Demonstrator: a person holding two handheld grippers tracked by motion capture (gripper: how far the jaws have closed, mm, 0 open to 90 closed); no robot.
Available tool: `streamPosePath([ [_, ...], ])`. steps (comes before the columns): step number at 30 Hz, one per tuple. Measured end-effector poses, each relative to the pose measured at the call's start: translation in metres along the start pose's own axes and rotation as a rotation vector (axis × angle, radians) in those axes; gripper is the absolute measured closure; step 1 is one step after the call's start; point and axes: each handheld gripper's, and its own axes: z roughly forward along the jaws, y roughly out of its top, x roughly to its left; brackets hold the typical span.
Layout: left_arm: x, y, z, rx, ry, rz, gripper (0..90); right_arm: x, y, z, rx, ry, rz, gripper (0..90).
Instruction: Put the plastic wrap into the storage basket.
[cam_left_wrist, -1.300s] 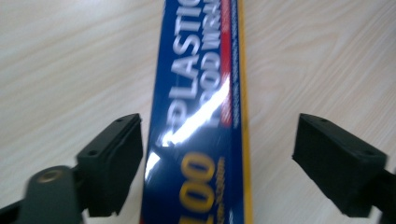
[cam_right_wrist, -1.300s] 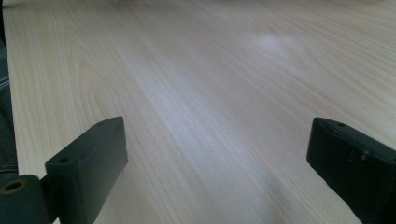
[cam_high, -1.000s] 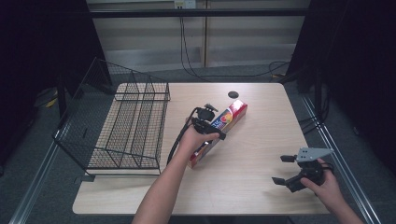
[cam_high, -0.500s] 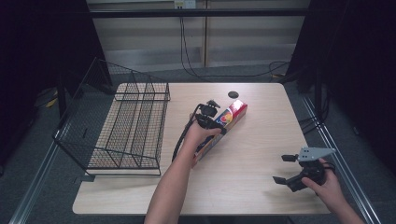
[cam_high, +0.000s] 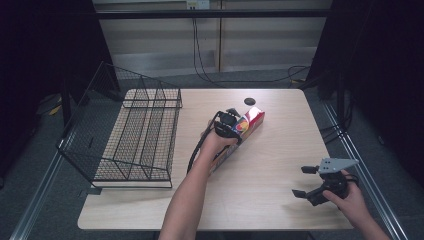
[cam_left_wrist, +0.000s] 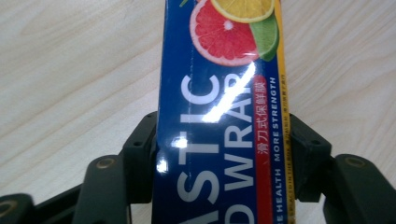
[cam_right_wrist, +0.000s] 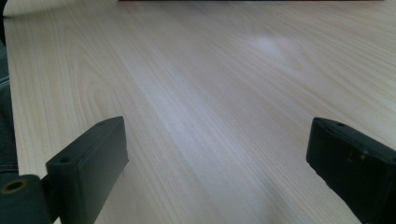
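A long blue and red plastic-wrap box (cam_high: 253, 119) with citrus pictures lies slantwise on the middle of the wooden table (cam_high: 280, 150). My left gripper (cam_high: 230, 125) reaches down over it. In the left gripper view the box (cam_left_wrist: 219, 84) runs between the jaws, and both pads (cam_left_wrist: 142, 140) press on its sides. These jaws have just been closing, with the box between them. At the table's front right, my right gripper (cam_high: 300, 181) rests low and open; in the right gripper view, the right gripper (cam_right_wrist: 215, 144) has bare wood between its jaws.
A black wire rack (cam_high: 135, 135) covers the left part of the table. A small black round disc (cam_high: 249, 101) lies near the far edge, just beyond the box. Cables run over the floor behind the table.
My left gripper has shifted a little farther along the box and its jaws have closed onto the box's sides. The right gripper has kept still.
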Motion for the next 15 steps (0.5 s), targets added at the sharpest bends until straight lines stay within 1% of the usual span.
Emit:
streamPosePath([
  [2, -0.002, 0.001, 0.0, 0.012, 0.007, 0.007, 41.1, 0.0, 0.0, 0.0, -0.001, 0.001, -0.001, 5.2],
  [4, -0.001, 0.001, -0.002, 0.035, -0.006, 0.014, 41.5, 0.0, 0.0, 0.0, -0.002, 0.0, 0.001, 5.2],
  [5, -0.001, 0.0, -0.003, 0.037, -0.011, 0.018, 41.8, 0.0, 0.0, -0.001, -0.001, -0.003, -0.003, 5.2],
  [6, -0.002, 0.0, -0.004, 0.051, -0.012, 0.014, 42.0, 0.0, 0.0, -0.001, -0.002, 0.002, -0.005, 5.2],
  [9, -0.001, -0.001, -0.009, 0.076, -0.02, 0.021, 42.4, -0.001, -0.001, -0.002, -0.004, -0.005, 0.002, 5.2],
  [10, 0.0, -0.001, -0.012, 0.086, -0.029, 0.014, 42.6, -0.002, -0.001, -0.002, -0.003, -0.002, 0.003, 5.2],
  [13, 0.0, -0.001, -0.016, 0.097, -0.026, 0.009, 42.7, -0.001, 0.0, -0.002, -0.005, -0.003, 0.001, 5.2],
  [14, 0.0, 0.0, -0.018, 0.102, -0.014, 0.01, 42.7, -0.001, 0.0, -0.002, -0.01, -0.003, 0.001, 5.2],
  [15, 0.0, 0.0, -0.019, 0.107, -0.014, 0.003, 42.7, -0.001, 0.0, -0.002, -0.01, -0.003, 0.001, 5.2],
])
